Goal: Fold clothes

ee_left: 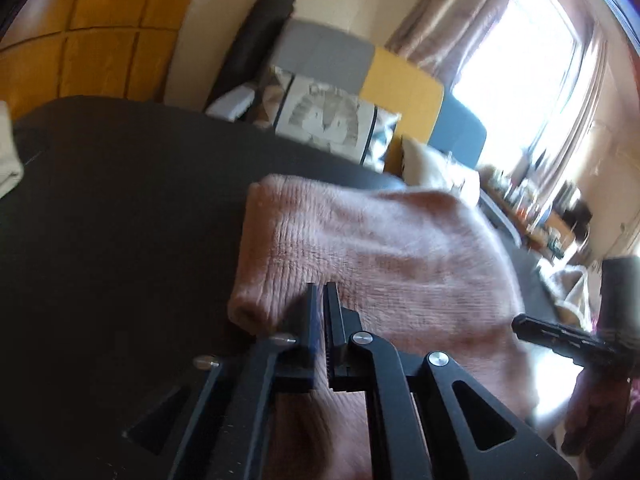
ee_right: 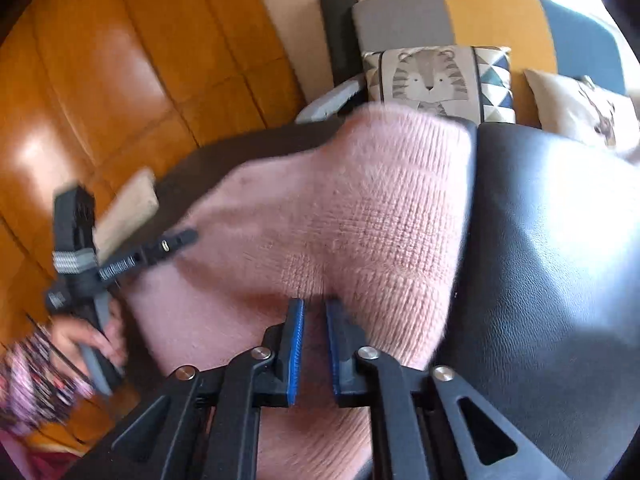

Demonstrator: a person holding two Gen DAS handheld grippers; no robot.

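A pink knitted sweater [ee_left: 380, 248] lies folded on a dark leather-like table top [ee_left: 120, 220]. In the left wrist view my left gripper [ee_left: 322, 288] is shut, its fingers pinching the sweater near its rolled left edge. The right gripper [ee_left: 518, 322] pokes in from the right at the sweater's other side. In the right wrist view the sweater [ee_right: 340, 208] puckers toward my right gripper [ee_right: 314, 302], whose blue-padded fingers are shut on the knit. The left gripper [ee_right: 188, 237] reaches in from the left, tip at the sweater's edge, held by a hand [ee_right: 92, 340].
A beige cloth [ee_right: 128, 208] lies at the table's far left edge. Behind the table is a sofa with a tiger cushion [ee_right: 430, 76] and other pillows. An orange padded surface [ee_right: 120, 60] fills the left. Bare table top [ee_right: 560, 260] extends to the right.
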